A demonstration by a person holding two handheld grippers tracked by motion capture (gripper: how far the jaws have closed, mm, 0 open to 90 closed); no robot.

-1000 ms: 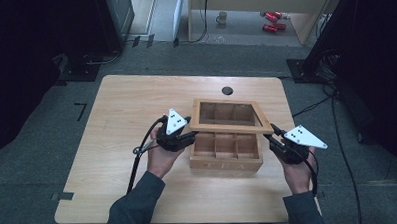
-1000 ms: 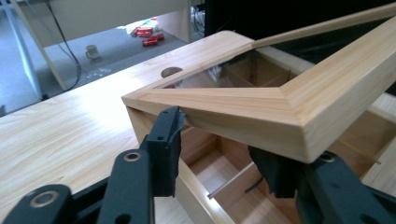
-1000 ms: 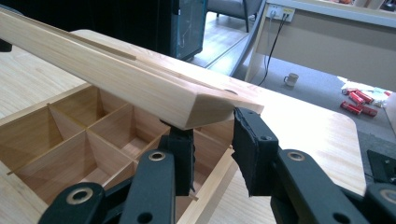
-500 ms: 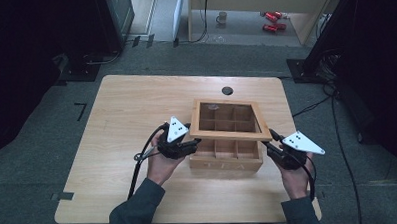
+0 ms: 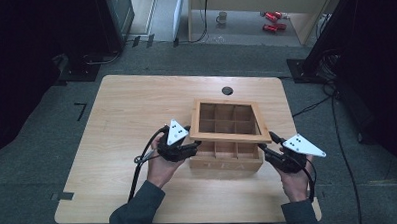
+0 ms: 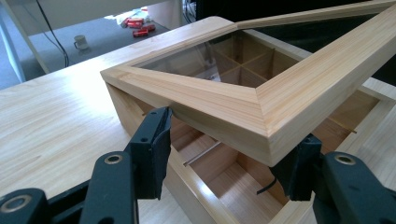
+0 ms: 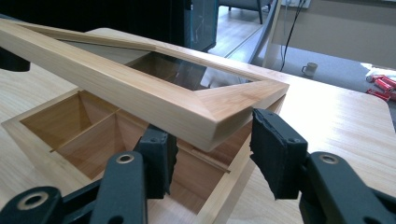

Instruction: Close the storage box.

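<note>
A wooden box with a glass-paned lid sits right of centre on the tabletop in the high view, its lid raised at the near edge and hinged along the far side. The person's left gripper sits at the lid's lower-left corner and the right gripper at its lower-right corner, one hand on each side of the box.

In the left gripper view, the lid juts toward the camera as a mitred corner just above and between the left gripper, whose jaws stand apart on either side of that corner, gripping nothing. The divided compartments of the box show beneath. In the right gripper view, the lid likewise hangs over the right gripper, its corner poking between parted jaws that do not clamp it; whether the wood rests on either jaw is hard to tell.

The lid's long front rail runs left to right across the frame in the high view, spanning both grippers, so each hand stands equally near its own corner. The lid lies just above and ahead of both sets of jaws, and the coming move, up or down, likely depends on both corners travelling together about the far hinge.
</note>
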